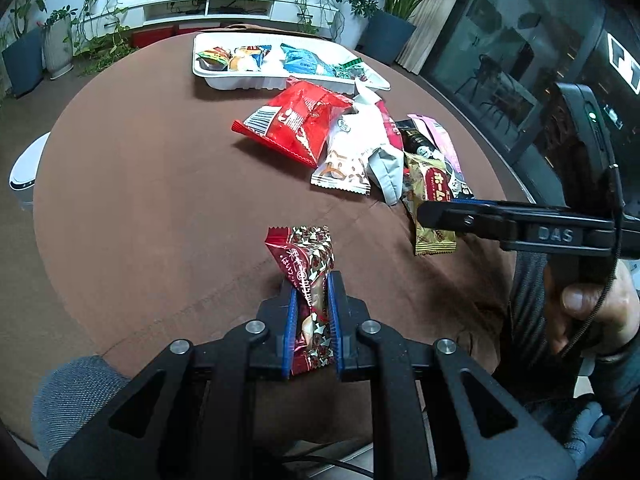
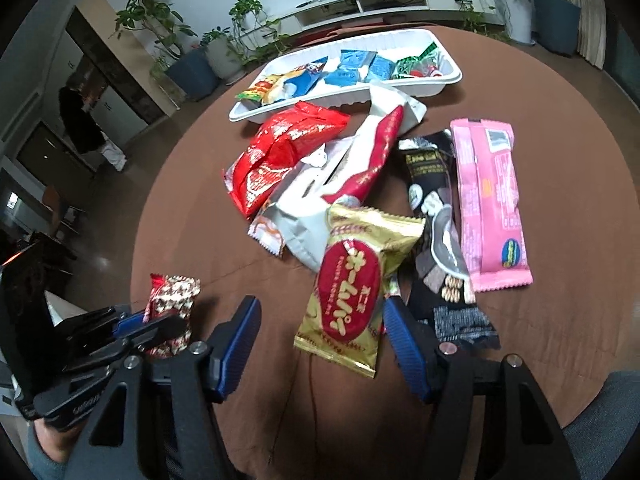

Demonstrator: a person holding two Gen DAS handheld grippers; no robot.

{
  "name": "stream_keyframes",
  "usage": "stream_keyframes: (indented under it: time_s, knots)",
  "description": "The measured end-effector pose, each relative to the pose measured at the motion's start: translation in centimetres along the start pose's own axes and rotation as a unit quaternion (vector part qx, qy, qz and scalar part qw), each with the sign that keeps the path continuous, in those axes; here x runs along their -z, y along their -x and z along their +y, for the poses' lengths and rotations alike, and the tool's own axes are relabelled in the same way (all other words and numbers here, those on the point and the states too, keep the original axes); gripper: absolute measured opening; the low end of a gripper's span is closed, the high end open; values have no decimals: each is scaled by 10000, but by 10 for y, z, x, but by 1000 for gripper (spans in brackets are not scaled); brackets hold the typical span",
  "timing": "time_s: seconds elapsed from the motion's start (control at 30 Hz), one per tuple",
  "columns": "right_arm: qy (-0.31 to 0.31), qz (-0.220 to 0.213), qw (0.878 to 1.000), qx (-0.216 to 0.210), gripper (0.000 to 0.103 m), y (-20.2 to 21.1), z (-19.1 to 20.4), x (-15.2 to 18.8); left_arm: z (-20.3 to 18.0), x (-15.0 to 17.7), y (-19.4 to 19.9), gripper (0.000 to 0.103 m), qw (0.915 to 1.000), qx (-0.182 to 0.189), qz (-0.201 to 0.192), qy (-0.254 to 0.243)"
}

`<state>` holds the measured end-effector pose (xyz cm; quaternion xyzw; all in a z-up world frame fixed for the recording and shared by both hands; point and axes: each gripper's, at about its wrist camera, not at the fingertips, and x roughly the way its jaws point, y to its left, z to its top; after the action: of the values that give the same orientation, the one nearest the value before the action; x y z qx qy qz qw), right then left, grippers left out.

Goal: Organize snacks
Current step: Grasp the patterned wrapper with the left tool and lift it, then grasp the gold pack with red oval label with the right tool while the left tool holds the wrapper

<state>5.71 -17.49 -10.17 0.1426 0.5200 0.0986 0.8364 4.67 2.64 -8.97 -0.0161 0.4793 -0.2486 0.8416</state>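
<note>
My left gripper [image 1: 312,284] is shut on a dark red patterned snack packet [image 1: 308,264] and holds it above the brown table's near edge; the packet also shows in the right wrist view [image 2: 172,304]. My right gripper [image 2: 320,316] is open, its jaws on either side of a gold packet with a red oval [image 2: 352,284], which lies at the front of the snack pile. The pile holds a red bag [image 2: 280,156], a white and red packet [image 2: 360,152], a black packet [image 2: 432,208] and a pink packet [image 2: 492,200]. A white tray [image 2: 440,80] with several snacks stands behind.
The round table [image 1: 140,200] has a brown cloth. A white bin [image 1: 24,172] stands on the floor at the left. Potted plants [image 1: 100,20] and a white low cabinet [image 1: 208,8] line the far wall. A grey chair seat [image 1: 72,396] is near the left gripper.
</note>
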Motion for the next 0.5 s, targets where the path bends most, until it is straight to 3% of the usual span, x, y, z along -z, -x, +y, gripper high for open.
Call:
stream_keyframes:
  time_s: [0.2,0.33,0.5]
  knots:
    - [280,38,9988,399,66,-12,8,-2,1,3,1,12,10000,51,-25,21]
    - [401,77,9984,403,34,-13,7,1,0,4,-1,12,10000,78,-9,22]
    - [443,35,9985,329,34,-11,8,4,-2,5,-3,12,9999,112,-2,14]
